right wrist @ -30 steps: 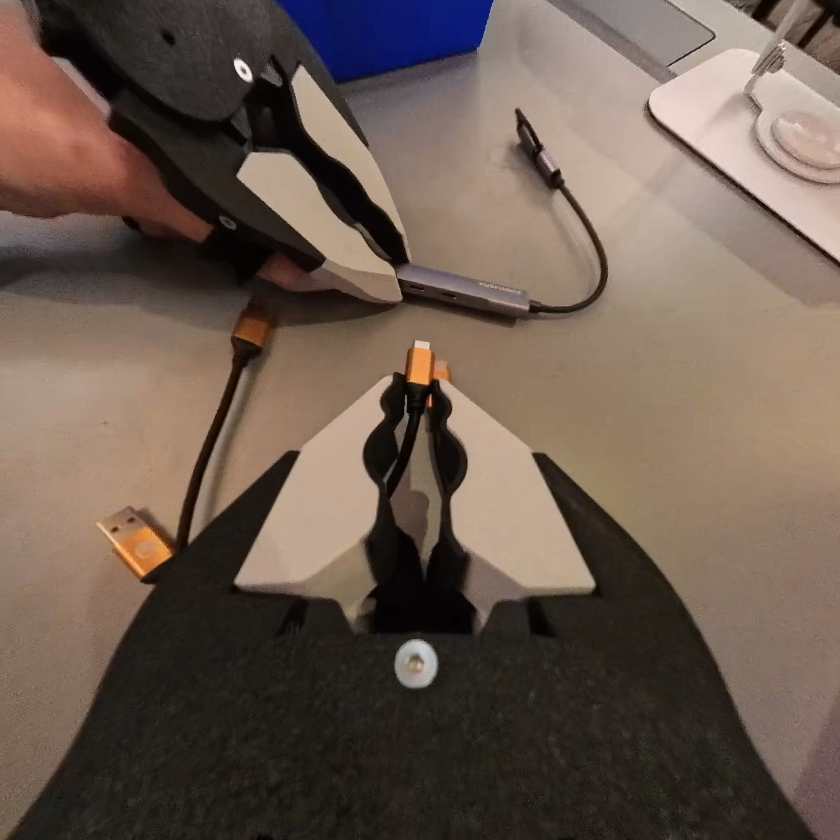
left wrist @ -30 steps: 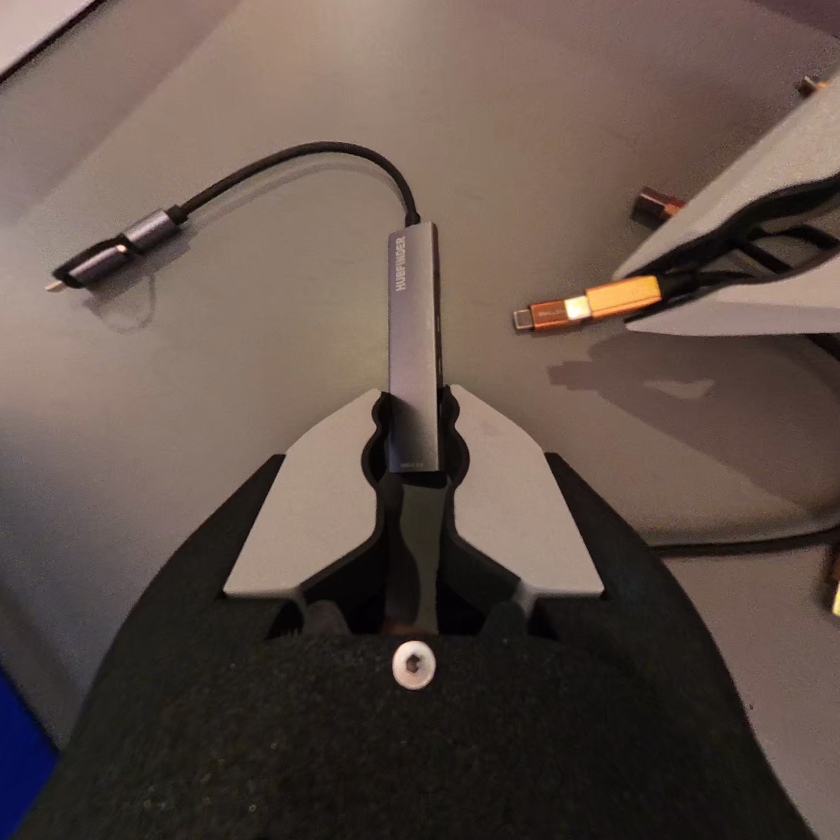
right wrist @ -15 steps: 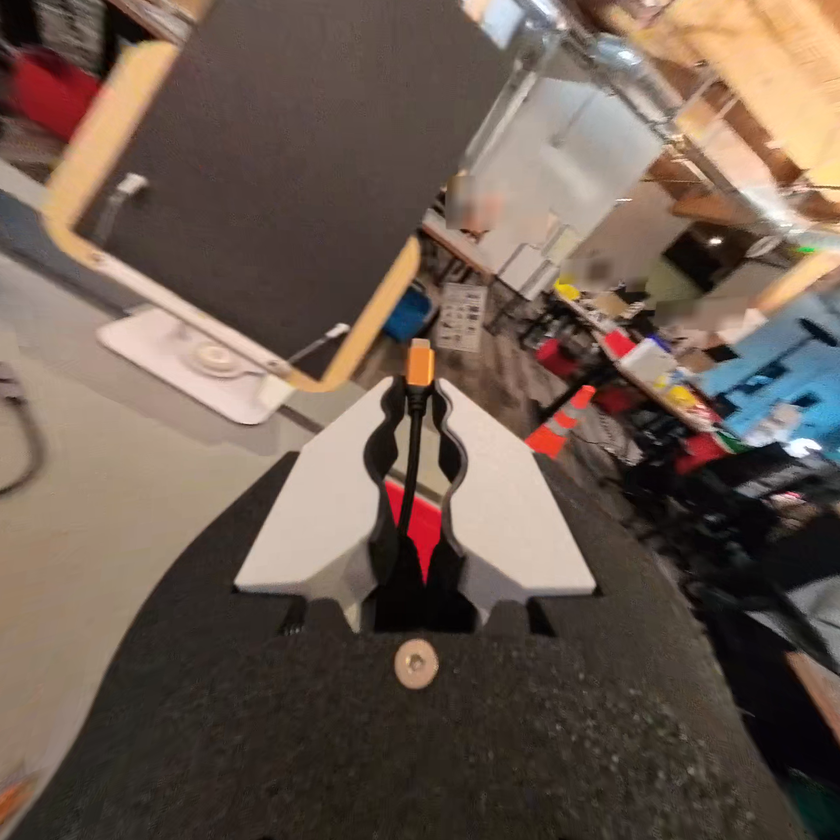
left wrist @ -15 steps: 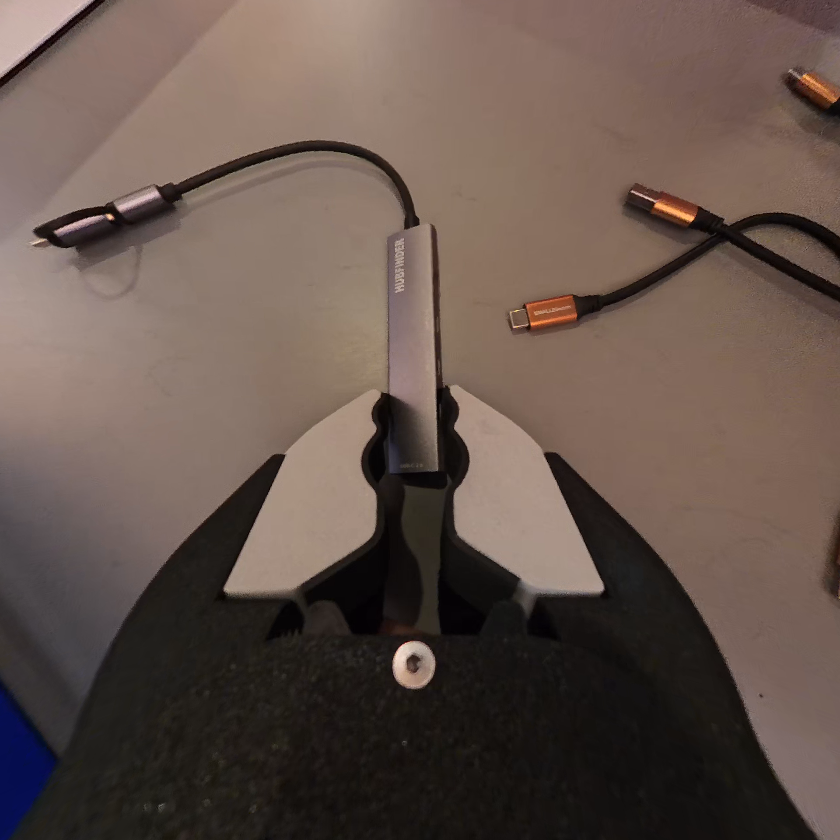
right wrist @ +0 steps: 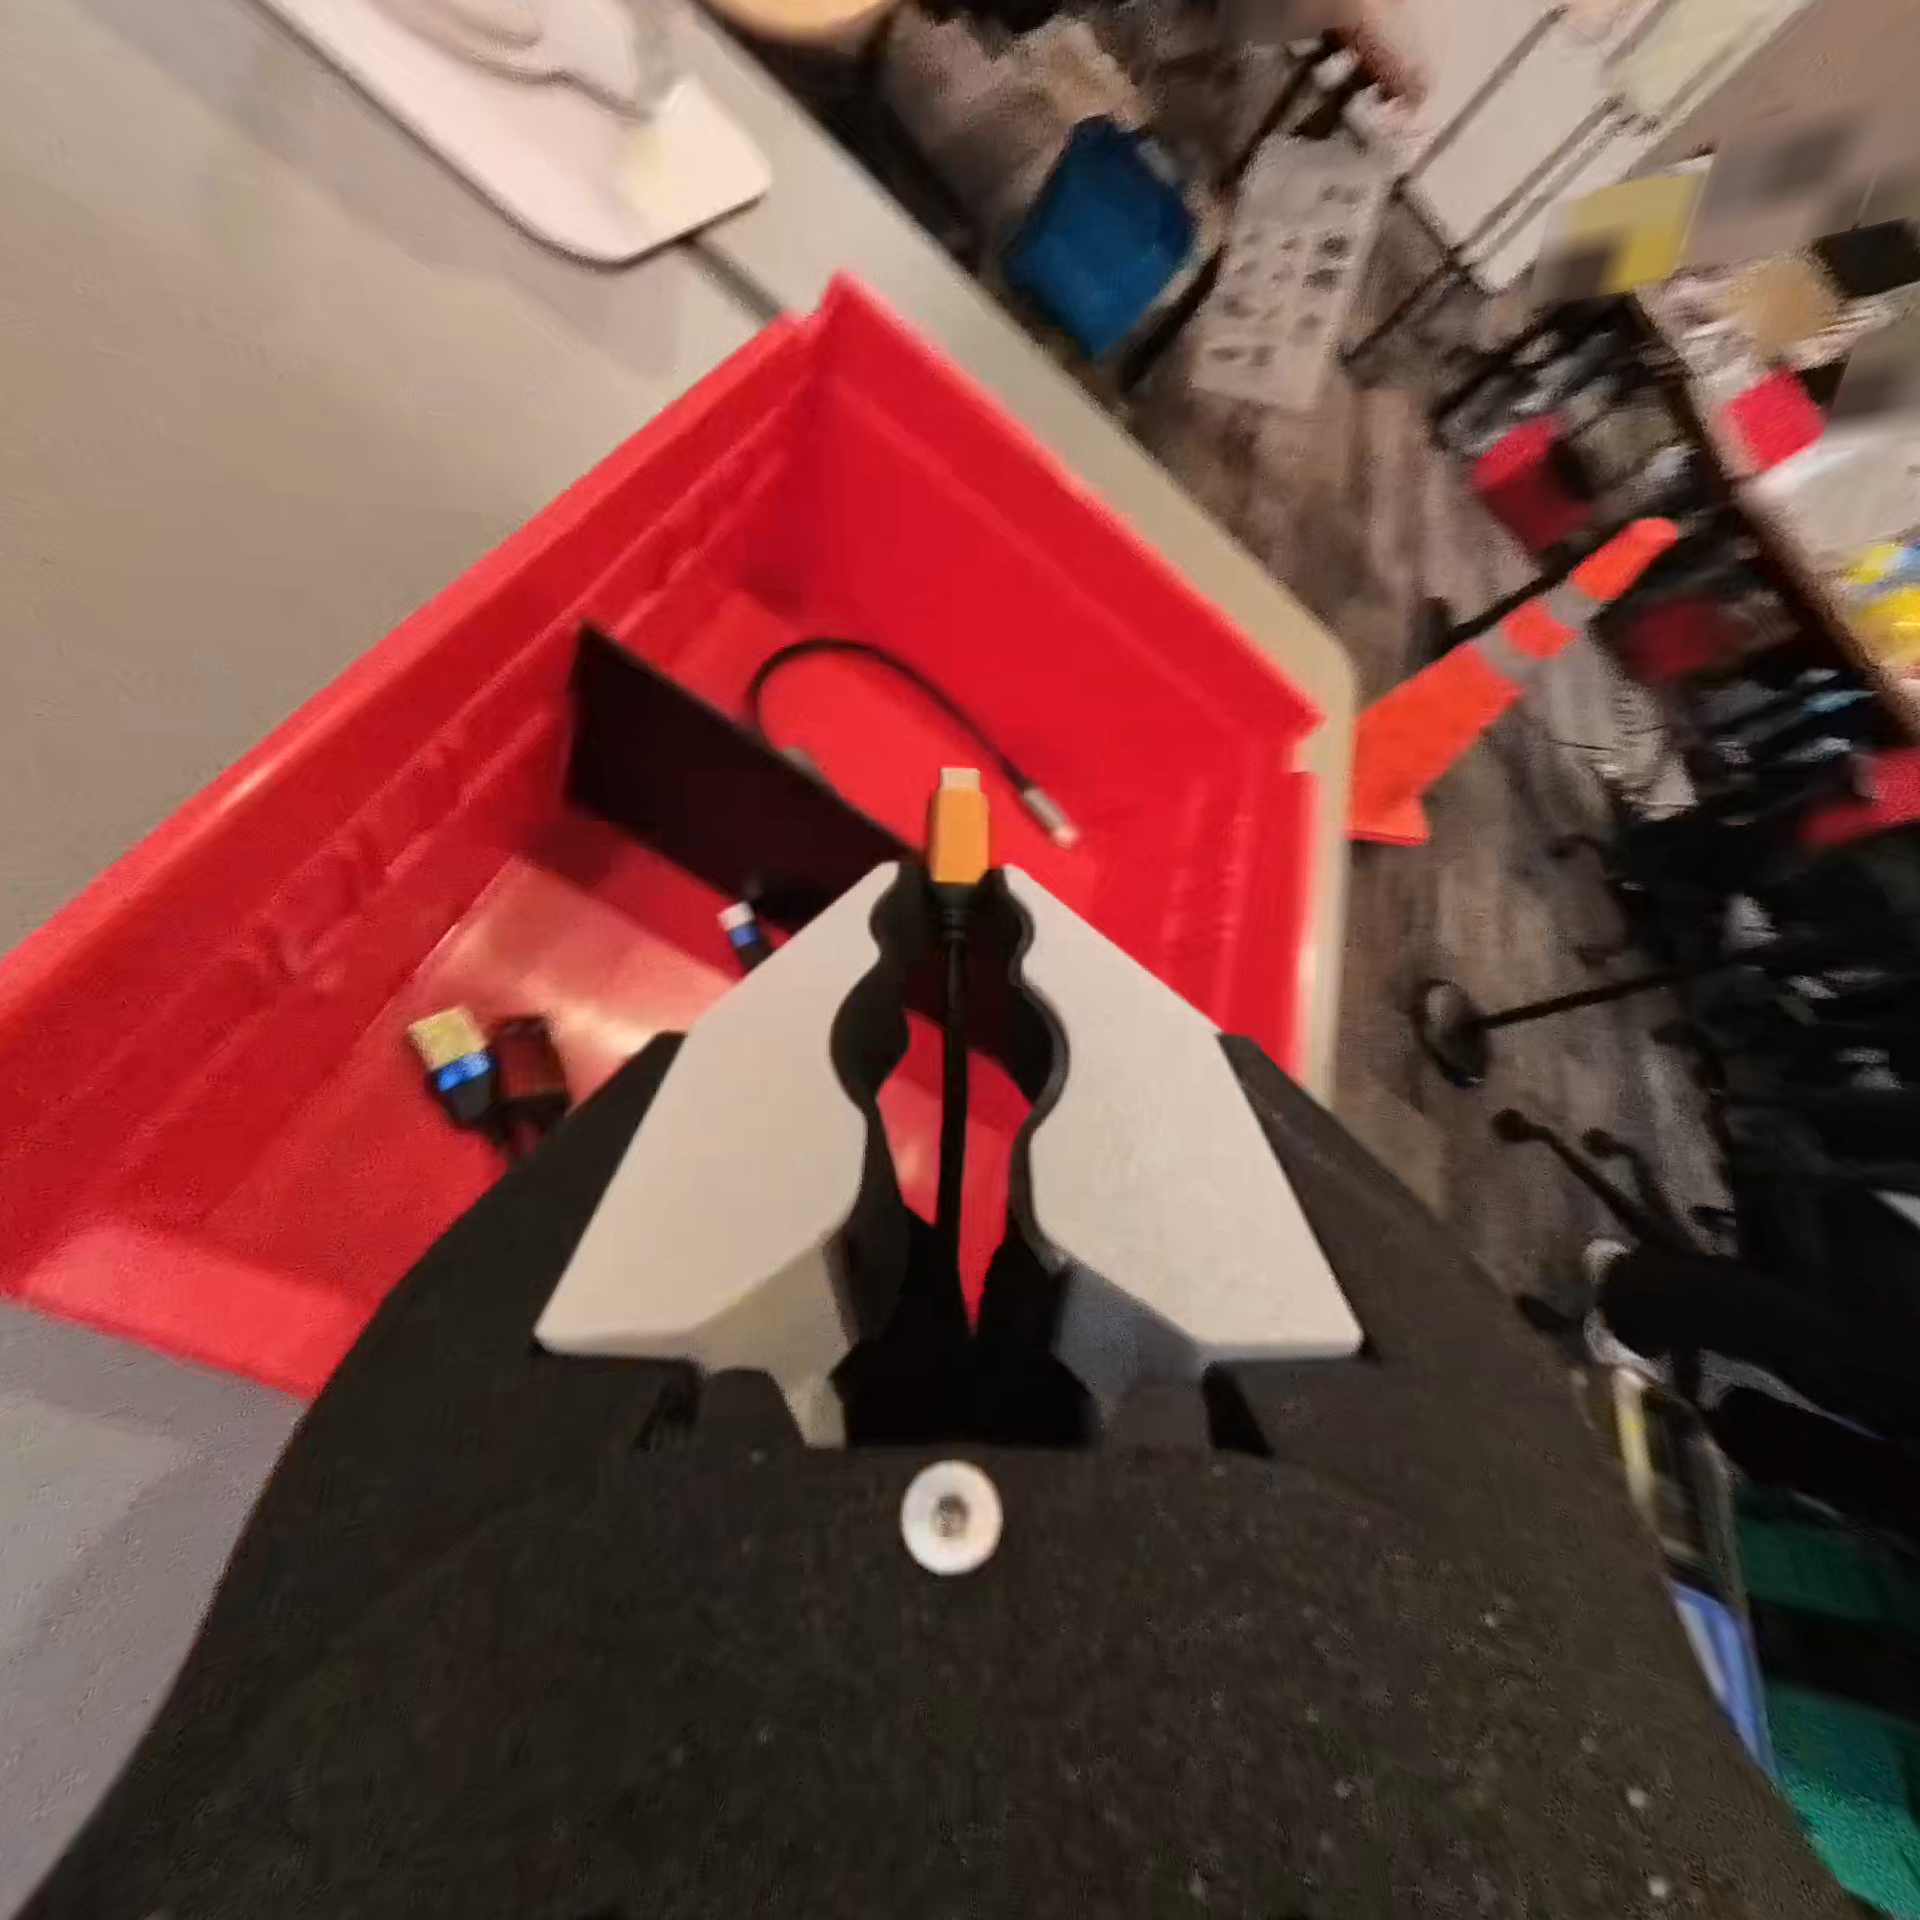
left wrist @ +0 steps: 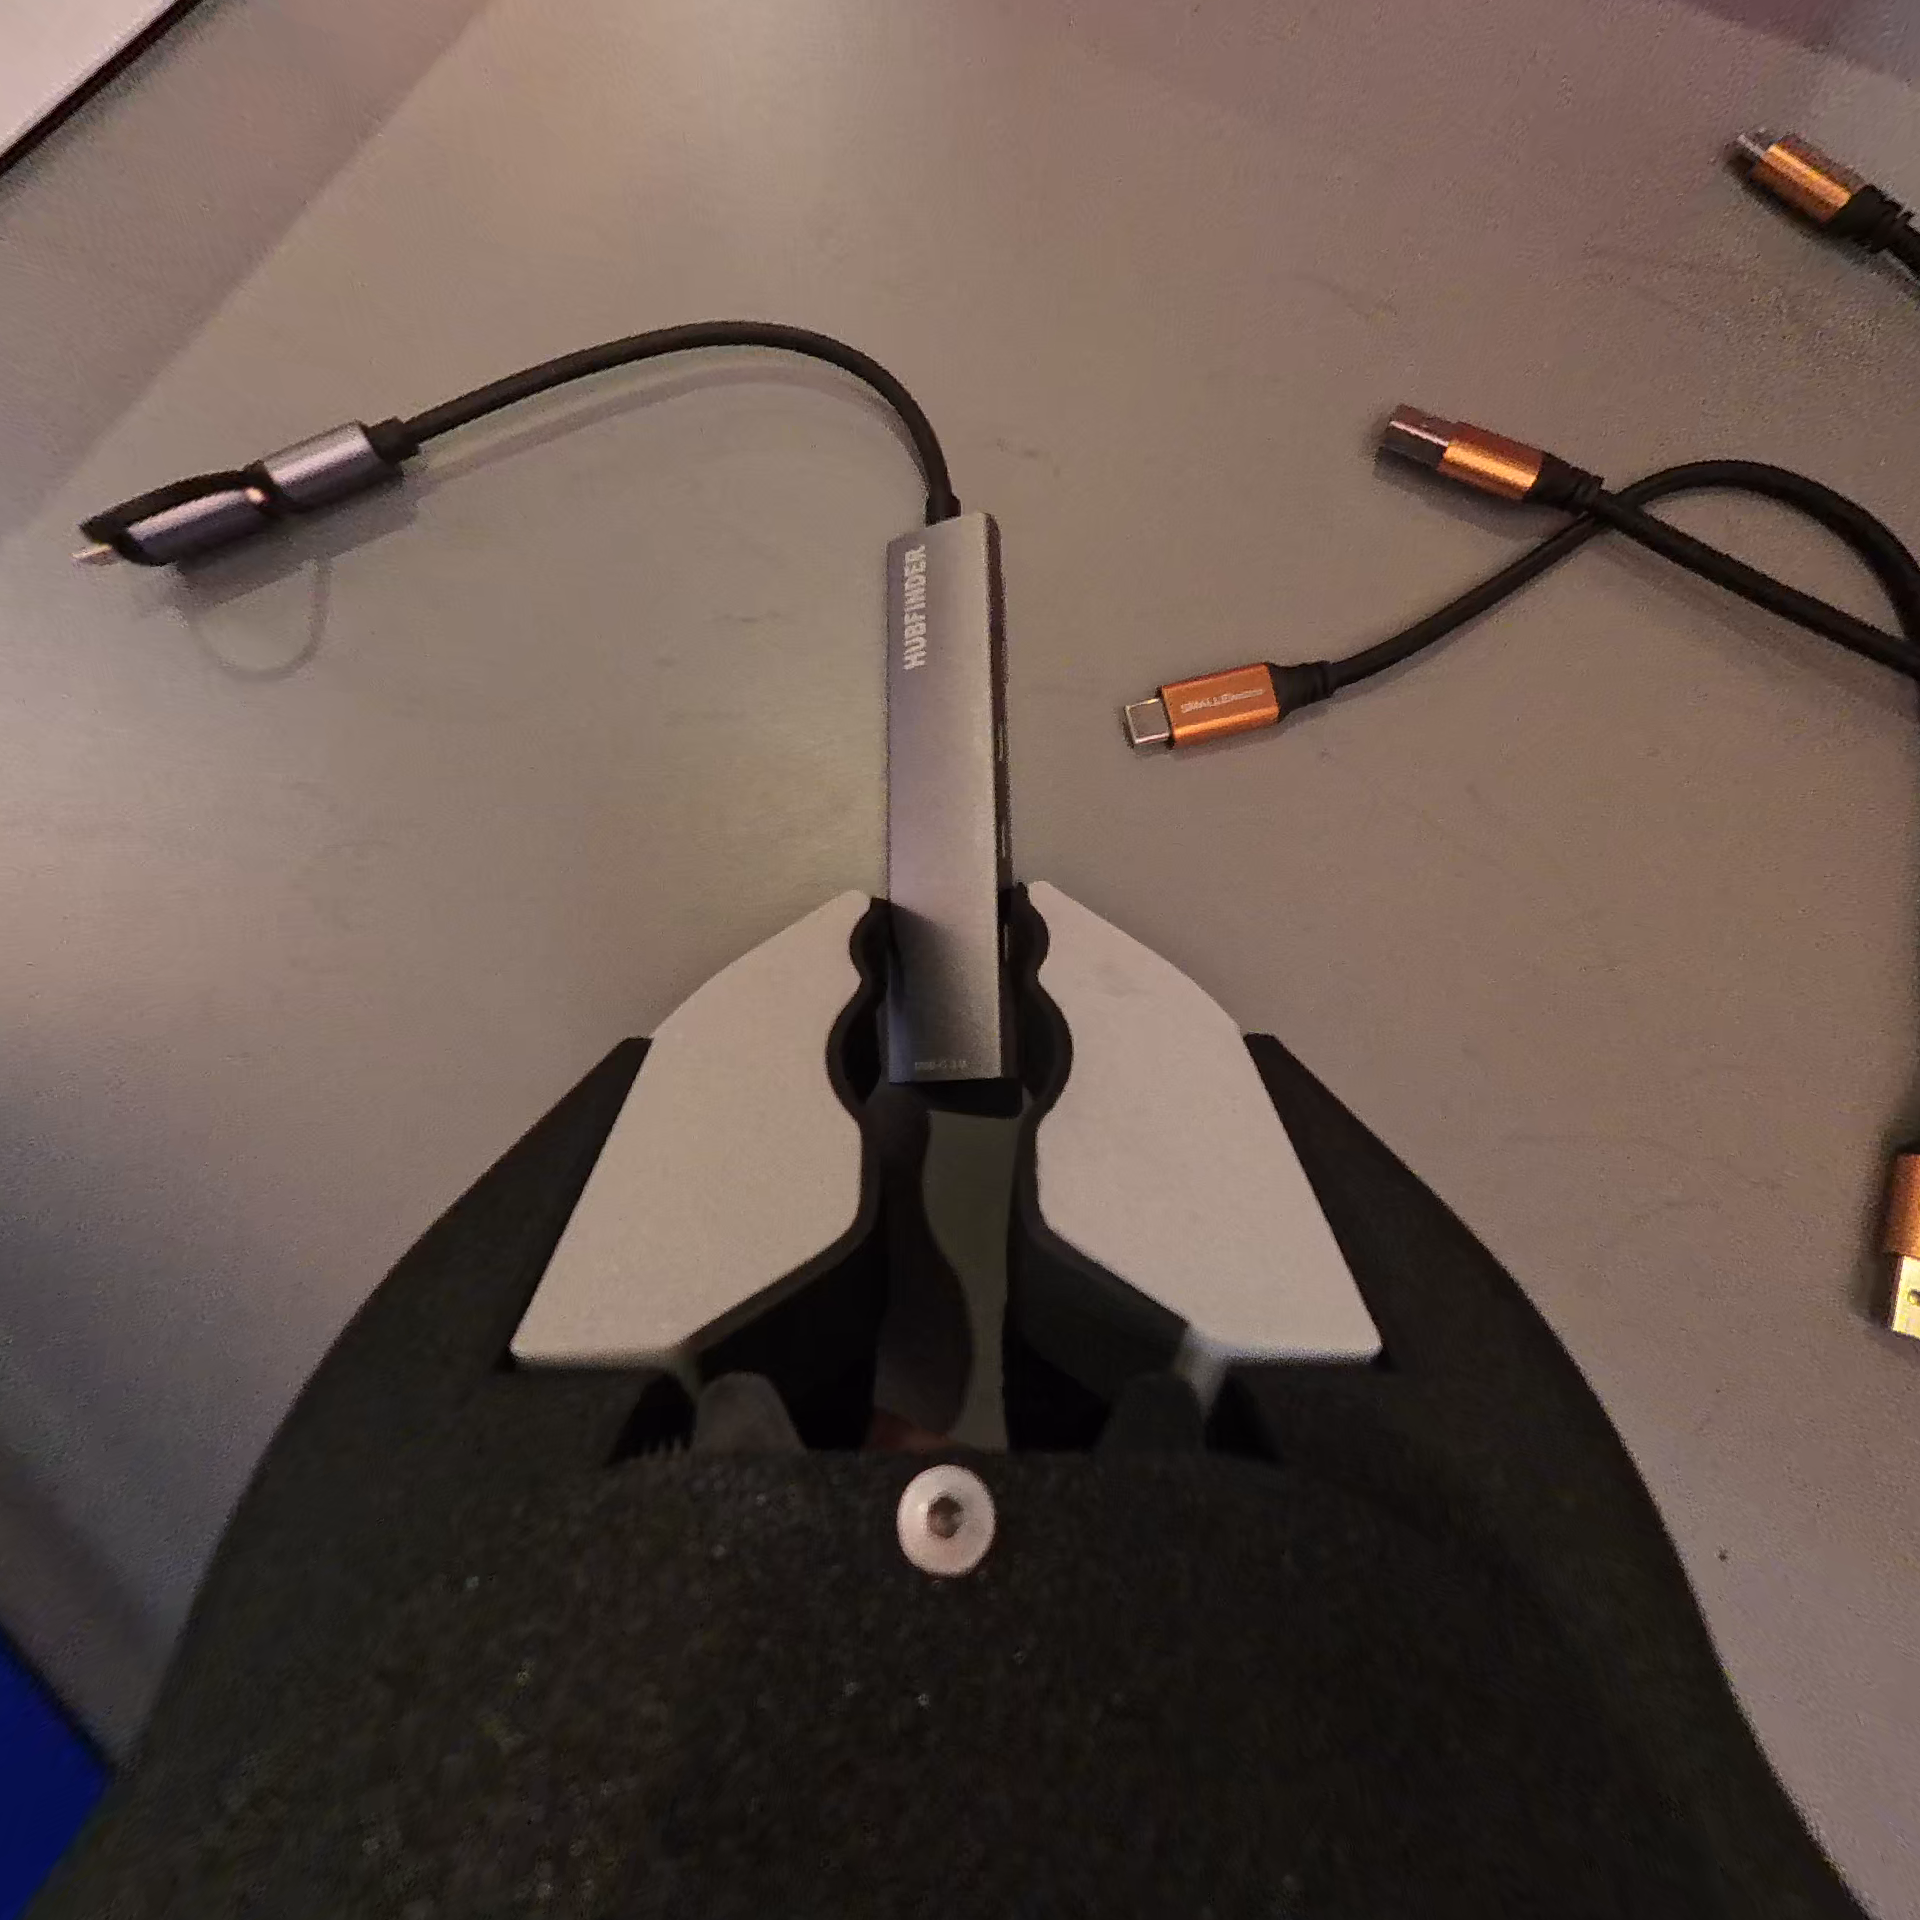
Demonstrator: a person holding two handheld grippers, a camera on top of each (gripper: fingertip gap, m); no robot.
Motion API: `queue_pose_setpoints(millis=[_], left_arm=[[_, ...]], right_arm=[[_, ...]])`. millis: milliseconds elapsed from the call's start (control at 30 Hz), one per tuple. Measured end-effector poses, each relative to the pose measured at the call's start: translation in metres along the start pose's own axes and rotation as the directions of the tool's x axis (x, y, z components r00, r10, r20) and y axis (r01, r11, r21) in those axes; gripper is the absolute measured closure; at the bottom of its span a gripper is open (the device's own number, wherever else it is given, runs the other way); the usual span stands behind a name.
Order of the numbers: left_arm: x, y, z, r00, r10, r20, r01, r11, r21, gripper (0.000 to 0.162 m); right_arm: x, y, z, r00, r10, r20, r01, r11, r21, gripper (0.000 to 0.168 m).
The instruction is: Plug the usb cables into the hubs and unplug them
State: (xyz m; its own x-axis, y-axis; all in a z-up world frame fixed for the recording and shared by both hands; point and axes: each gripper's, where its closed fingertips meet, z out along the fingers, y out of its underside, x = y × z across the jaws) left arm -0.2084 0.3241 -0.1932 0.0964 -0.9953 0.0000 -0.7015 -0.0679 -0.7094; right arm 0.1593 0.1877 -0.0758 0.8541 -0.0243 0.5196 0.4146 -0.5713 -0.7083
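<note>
Left gripper [left wrist: 948,914] first: jaws clenched on the near end of the slim grey metal hub [left wrist: 948,769], which lies flat on the grey surface [left wrist: 520,852], just as it did a second ago. Beyond the hub, its short black lead [left wrist: 675,358] curls off left to a grey plug [left wrist: 322,468]. Right of the hub, a black cable with copper-orange plugs [left wrist: 1226,717] lies loose, out in the open now that the other gripper has lifted away.

And there it is: the right gripper [right wrist: 958,883], jaws pinched on an orange-collared plug [right wrist: 958,831], has swung off the hub and now hangs over a red plastic bin [right wrist: 1039,582]. Inside the bin, a black divider [right wrist: 707,769], with blue-tipped plugs [right wrist: 457,1055] nearer and a thin black cable [right wrist: 883,675] beyond it. So the plug looks bin-bound, I'd say.
</note>
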Motion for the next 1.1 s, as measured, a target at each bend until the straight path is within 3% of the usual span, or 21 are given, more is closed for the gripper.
queue_pose_setpoints(millis=[133, 300, 367, 433, 600, 667, 733, 800, 867, 933, 1100], left_arm=[[0.0, 0.0, 0.0, 1.0, 0.001, -0.001, -0.001, 1.0, 0.0, 0.14], [0.001, 0.0, 0.0, 1.0, 0.003, -0.005, -0.003, 1.0, 0.0, 0.14], [0.001, 0.0, 0.0, 1.0, 0.004, -0.006, -0.004, 1.0, 0.0, 0.141], [0.001, 0.0, 0.0, 1.0, 0.006, -0.007, -0.006, 1.0, 0.0, 0.14], [0.001, 0.0, 0.0, 1.0, 0.006, -0.007, -0.006, 1.0, 0.0, 0.141], [0.002, 0.0, 0.0, 1.0, 0.007, -0.007, -0.007, 1.0, 0.0, 0.141], [0.002, 0.0, 0.0, 1.0, 0.01, -0.011, -0.01, 1.0, 0.0, 0.14], [0.003, 0.0, 0.0, 1.0, 0.012, -0.013, -0.012, 1.0, 0.0, 0.14], [0.003, 0.0, 0.0, 1.0, 0.013, -0.014, -0.013, 1.0, 0.0, 0.14], [0.003, 0.0, 0.0, 1.0, 0.015, -0.016, -0.015, 1.0, 0.0, 0.14], [0.004, 0.0, 0.0, 1.0, 0.018, -0.019, -0.018, 1.0, 0.0, 0.14]], right_arm=[[-0.057, 0.031, 0.022, 0.937, -0.099, 0.334, 0.133, 0.988, -0.08, 0.158], [-0.057, 0.043, 0.058, 0.839, -0.329, 0.433, 0.424, 0.895, -0.141, 0.158], [-0.056, 0.05, 0.059, 0.799, -0.355, 0.485, 0.487, 0.856, -0.175, 0.155], [-0.044, 0.048, 0.053, 0.814, -0.343, 0.468, 0.481, 0.85, -0.214, 0.138], [-0.02, 0.005, 0.002, 0.935, -0.225, 0.275, 0.287, 0.935, -0.209, 0.125], [-0.065, -0.033, -0.04, 0.927, -0.172, 0.333, 0.195, 0.98, -0.037, 0.126], [-0.151, -0.06, -0.086, 0.822, -0.14, 0.552, 0.073, 0.987, 0.141, 0.127], [-0.237, -0.054, -0.119, 0.661, -0.153, 0.735, 0.024, 0.983, 0.183, 0.126], [-0.295, -0.027, -0.125, 0.586, -0.166, 0.793, 0.086, 0.986, 0.142, 0.127], [-0.32, -0.009, -0.114, 0.606, -0.176, 0.776, 0.137, 0.984, 0.117, 0.136], [-0.337, -0.008, -0.106, 0.614, -0.167, 0.772, 0.124, 0.986, 0.115, 0.159]])
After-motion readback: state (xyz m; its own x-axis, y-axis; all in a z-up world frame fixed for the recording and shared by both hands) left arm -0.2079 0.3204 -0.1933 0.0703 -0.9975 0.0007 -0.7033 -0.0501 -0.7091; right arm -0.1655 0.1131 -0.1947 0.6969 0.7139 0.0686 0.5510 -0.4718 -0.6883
